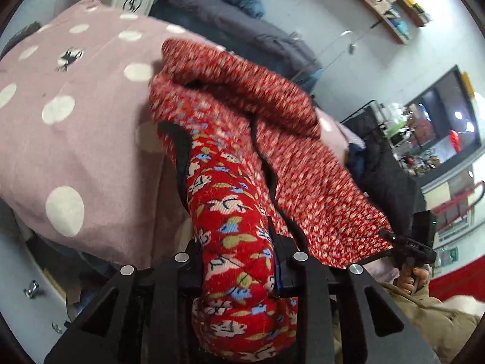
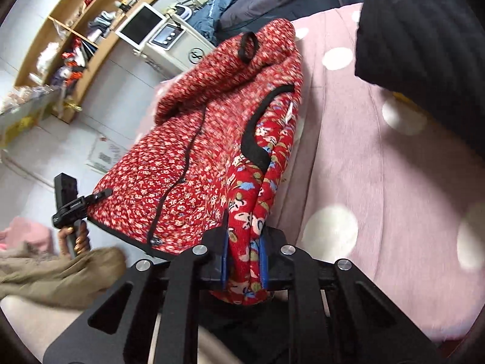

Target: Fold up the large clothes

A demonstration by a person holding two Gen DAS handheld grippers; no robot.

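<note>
Both tongs, left [image 1: 239, 261] and right [image 2: 244, 257], clamp the coat [image 2: 194, 157] hem, lifting; next, carry it over to fold.

You have open room on the pink dotted bedding [image 2: 379, 166] beside the red coat [image 2: 197, 157], but a black garment [image 2: 424, 30] blocks the far corner.
</note>
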